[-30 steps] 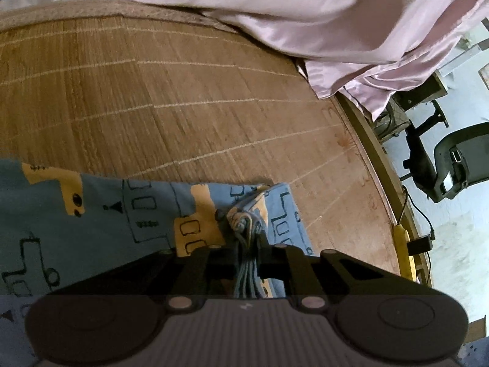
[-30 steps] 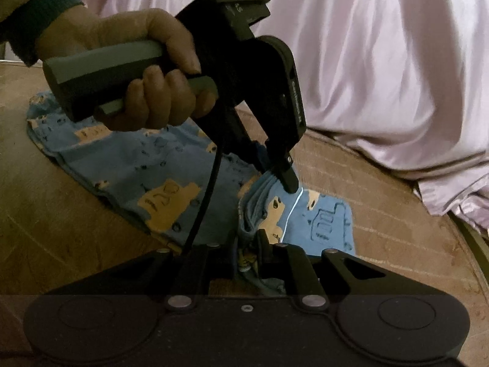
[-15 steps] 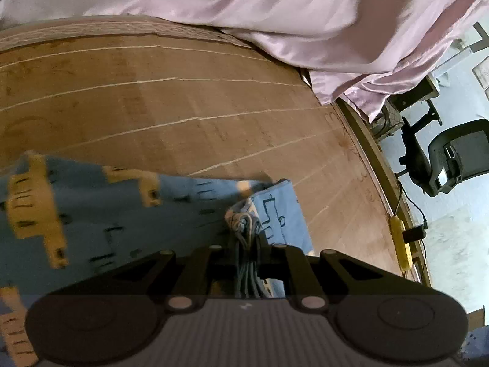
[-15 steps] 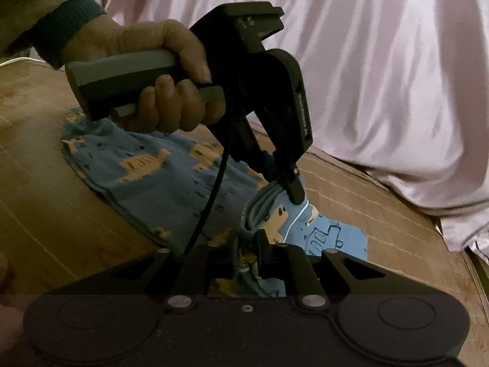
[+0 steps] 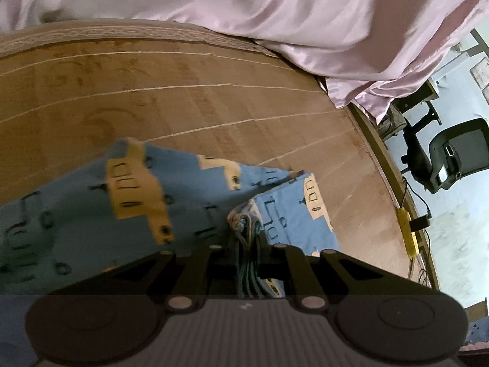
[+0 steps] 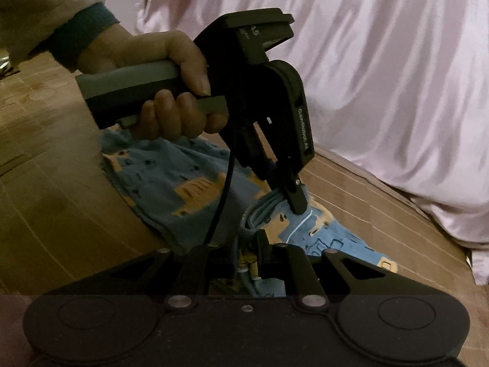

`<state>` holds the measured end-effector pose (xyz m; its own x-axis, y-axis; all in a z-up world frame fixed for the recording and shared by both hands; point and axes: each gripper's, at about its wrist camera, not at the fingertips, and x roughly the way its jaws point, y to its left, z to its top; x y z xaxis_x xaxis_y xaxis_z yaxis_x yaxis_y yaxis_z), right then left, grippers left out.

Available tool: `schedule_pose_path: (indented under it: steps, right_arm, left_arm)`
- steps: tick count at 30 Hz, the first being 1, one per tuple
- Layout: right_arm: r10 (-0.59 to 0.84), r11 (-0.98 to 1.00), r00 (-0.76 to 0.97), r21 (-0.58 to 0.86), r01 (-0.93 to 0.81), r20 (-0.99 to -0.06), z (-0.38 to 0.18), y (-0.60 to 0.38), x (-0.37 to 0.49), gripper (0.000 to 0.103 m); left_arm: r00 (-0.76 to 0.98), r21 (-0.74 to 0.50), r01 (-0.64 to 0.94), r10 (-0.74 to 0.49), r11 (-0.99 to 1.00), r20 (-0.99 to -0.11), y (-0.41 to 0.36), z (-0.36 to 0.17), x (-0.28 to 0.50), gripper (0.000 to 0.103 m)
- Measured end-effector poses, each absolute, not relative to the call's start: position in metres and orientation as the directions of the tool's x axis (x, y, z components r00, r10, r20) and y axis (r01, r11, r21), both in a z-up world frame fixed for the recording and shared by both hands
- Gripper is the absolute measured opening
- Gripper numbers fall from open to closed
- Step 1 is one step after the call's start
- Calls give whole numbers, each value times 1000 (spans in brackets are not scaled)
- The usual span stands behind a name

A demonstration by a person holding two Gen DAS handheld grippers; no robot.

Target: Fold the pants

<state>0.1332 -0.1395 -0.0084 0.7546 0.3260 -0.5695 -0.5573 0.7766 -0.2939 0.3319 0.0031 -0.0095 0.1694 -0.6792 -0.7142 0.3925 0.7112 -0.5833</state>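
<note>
Pants (image 5: 189, 202), blue with yellow vehicle print, are seen lying on a bamboo mat (image 5: 189, 98), one edge lifted. Left gripper (image 5: 247, 235) is clamped on a bunched fold of the pants; layered fabric is seen pinched between its fingers. Right gripper (image 6: 249, 244) is likewise pinched on the same bunched edge, just beside the left gripper (image 6: 292, 195), which is held by a hand (image 6: 171, 91). Pink sheet (image 5: 275, 15) is draped behind the mat. An office chair (image 5: 452, 156) is noted at right.

The pants (image 5: 131, 202) blur leftward, perhaps cut off by the frame edge.
</note>
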Motion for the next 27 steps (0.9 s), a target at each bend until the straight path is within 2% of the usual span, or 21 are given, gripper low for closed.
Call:
schedule_pose_path:
  steps: [8,16,19,22,24,26,27]
  right_arm:
    - [369,725,721,-303,-618,-587,-10,-108,135,12]
    - [369,676,666,-305,-671,-648,-30,-89,137,12]
    - [366,645,655,-327,-691,-662,-37,-87,135,18]
    - [378,632,651,-330,-701,-658,-34,-92,131,29]
    - [383,638,657,-329,-696,-649,-30,-98,127,46]
    - [376,653,676,-335,-679,-634,-23,-105,124,57]
    - [371,665,687,-338,-666,-624,-18,-110,124,65]
  left_arm:
    - [190,-577,377,-670,725,-717,39,-13,330,11]
    - [195,-547,378,-641,747,-742,53,-28,326,14]
    - [210,-514,390,-617,764,-759,53,-26,322,23]
    - [242,-462,403,-579,790,-778,53,-15,317,40]
    - [273,-425,407,-551,809,-788,56,-5,312,63]
    - [319,-392,388,-520,834,-792,63,8,303,71]
    - [347,-382,370,-507,847,-789,68,15,299,83]
